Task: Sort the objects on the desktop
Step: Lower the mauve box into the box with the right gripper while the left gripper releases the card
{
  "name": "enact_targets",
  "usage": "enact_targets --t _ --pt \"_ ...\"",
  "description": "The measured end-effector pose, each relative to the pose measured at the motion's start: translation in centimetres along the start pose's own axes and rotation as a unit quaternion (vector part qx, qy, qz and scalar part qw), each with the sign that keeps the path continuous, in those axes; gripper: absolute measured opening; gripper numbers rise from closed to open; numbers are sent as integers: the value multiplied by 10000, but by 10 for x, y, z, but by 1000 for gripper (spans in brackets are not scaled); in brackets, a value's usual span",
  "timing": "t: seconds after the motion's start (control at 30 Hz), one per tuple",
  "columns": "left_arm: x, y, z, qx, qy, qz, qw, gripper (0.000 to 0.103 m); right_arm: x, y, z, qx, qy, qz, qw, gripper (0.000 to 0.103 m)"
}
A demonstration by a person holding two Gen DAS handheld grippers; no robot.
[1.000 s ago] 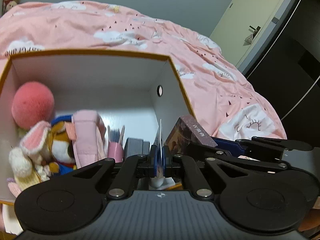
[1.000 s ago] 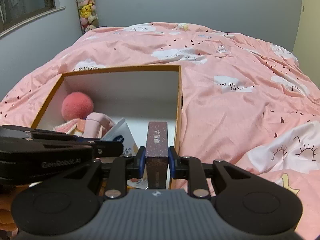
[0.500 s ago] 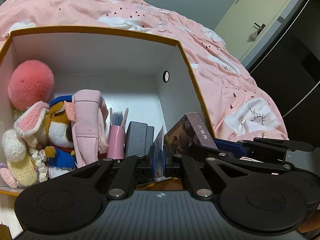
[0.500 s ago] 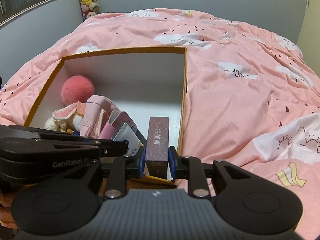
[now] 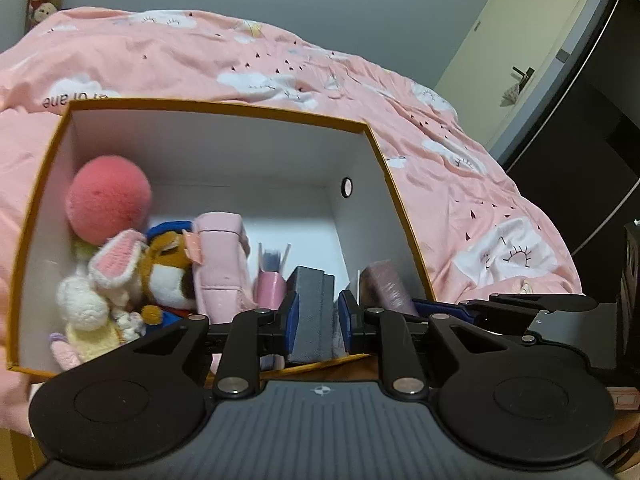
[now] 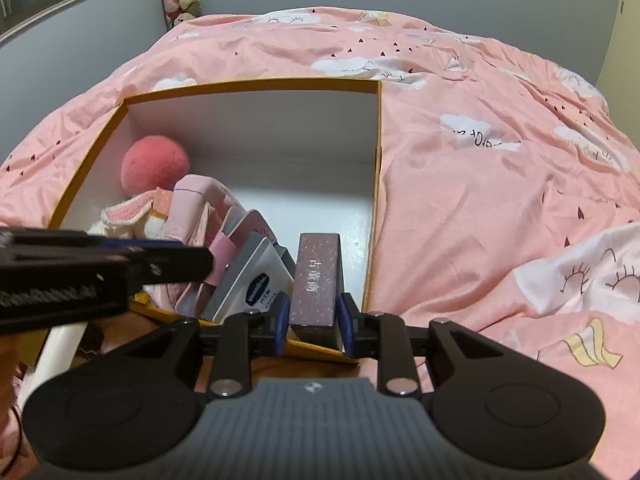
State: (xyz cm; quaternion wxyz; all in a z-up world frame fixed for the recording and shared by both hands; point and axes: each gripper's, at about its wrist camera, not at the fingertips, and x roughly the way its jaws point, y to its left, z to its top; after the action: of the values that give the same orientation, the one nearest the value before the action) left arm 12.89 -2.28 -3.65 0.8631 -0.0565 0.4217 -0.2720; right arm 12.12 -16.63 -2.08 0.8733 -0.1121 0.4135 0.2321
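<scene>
Left wrist view: looked across a pink bedspread [image 5: 280, 64] into the orange storage box [image 5: 224, 106], its left side already packed with plush toys [image 5: 120, 264]. In the right wrist view, still clamped the speckled maroon box [image 6: 316, 276] in the right gripper [image 6: 314, 326], far end dipped inside the storage box beside its right wall. Had just let go of the flat white pack [image 6: 260, 280], now leaning among the contents. Caught the left gripper [image 5: 318, 318] with jaws opening, nothing pressed between its pads. Meant, probably, one item sorted and the maroon box next.
</scene>
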Motion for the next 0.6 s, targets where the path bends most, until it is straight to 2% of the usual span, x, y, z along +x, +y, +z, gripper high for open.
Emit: enact_targets --t 0.33,0.4,0.47,0.6 --pt "-14 11 -9 -183 -7 160 9997 24 -9 0 -3 35 -76 -53 10000 29" --pt "-19 11 -11 -151 -64 198 9997 24 -13 0 -5 49 -147 -48 9999 31" --pt "-24 9 -14 -82 -137 264 9995 24 -18 3 -9 41 -288 -18 9996 40" --pt "-33 3 -17 86 -272 369 9989 24 -28 13 -18 -157 -631 -119 9978 48"
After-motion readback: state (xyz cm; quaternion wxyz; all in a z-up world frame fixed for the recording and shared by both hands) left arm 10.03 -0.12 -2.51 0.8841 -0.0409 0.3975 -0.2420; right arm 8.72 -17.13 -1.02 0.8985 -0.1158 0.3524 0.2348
